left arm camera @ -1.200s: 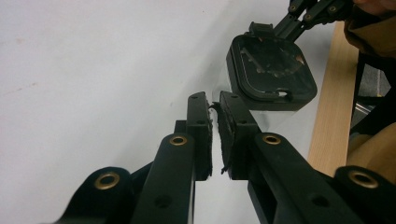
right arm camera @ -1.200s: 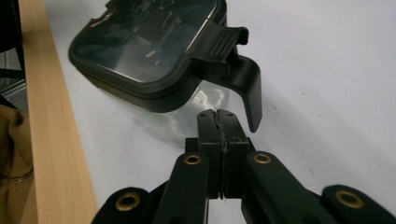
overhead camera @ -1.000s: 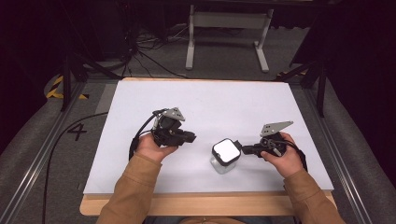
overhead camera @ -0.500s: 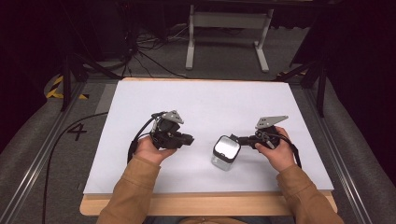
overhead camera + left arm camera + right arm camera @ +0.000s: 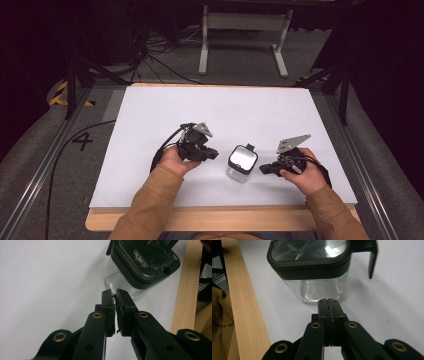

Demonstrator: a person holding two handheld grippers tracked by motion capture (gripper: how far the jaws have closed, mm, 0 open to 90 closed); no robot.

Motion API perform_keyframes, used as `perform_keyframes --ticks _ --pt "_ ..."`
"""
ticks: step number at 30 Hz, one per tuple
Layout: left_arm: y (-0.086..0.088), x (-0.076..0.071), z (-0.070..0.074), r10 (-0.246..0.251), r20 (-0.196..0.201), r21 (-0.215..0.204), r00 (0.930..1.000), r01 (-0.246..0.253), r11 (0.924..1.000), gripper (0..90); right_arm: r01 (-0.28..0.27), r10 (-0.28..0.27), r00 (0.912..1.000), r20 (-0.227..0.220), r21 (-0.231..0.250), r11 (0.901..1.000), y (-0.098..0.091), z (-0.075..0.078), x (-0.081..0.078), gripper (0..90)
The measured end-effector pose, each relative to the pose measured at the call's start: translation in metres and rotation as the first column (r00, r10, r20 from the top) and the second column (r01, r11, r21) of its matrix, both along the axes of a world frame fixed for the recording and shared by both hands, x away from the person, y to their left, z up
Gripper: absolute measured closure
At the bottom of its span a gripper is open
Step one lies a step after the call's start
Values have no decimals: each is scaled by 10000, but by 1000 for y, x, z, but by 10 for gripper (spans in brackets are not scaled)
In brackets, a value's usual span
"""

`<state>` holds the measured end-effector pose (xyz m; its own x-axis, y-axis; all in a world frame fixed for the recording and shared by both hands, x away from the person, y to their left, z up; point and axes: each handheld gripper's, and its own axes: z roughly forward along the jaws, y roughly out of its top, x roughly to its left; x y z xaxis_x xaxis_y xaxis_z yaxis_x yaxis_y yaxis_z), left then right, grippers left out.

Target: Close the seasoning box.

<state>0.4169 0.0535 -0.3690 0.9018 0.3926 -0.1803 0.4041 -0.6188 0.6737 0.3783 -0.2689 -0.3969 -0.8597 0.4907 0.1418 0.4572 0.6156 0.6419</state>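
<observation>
1. The left gripper (image 5: 212, 154) sits left of the jar (image 5: 241, 163), near the surface's (image 5: 150, 120) front edge and pointing at it. Its jaws have just been closing and now stand nearly together, with nothing between them; seen from the left gripper view, the tips (image 5: 113, 293) are just short of the jar's (image 5: 140, 267) glass wall.
2. The jar stands upright between the two grippers, near the front edge and a little right of centre. It has a clear, square-shouldered glass body, a black-framed lid with a clear window, and a black latch tab (image 5: 372, 260) hanging at one side.
3. The right gripper (image 5: 264, 170) lies right of the jar, jaws closed on nothing; in its own view the tips (image 5: 329, 301) nearly reach the jar's (image 5: 312, 272) base.
4. Handling, as I judge it: the glass is rigid, smooth and breakable, so likely slippery under the pads and moderately heavy. The black lid frame offers a safer hold than the bare glass. A push low on the wall should slide it; a push high may tip it.
</observation>
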Motion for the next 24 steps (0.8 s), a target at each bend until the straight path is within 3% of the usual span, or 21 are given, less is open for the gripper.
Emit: perform_keyframes --ticks 12,24 --pt "21 -6 6 643 50 -260 9979 -641 9976 849 321 -322 9992 250 63 9995 8 -3 9 900" --pt "46 -19 3 1291 45 -160 9916 -1290 9915 848 794 -799 9947 652 100 9968 18 -7 38 900"
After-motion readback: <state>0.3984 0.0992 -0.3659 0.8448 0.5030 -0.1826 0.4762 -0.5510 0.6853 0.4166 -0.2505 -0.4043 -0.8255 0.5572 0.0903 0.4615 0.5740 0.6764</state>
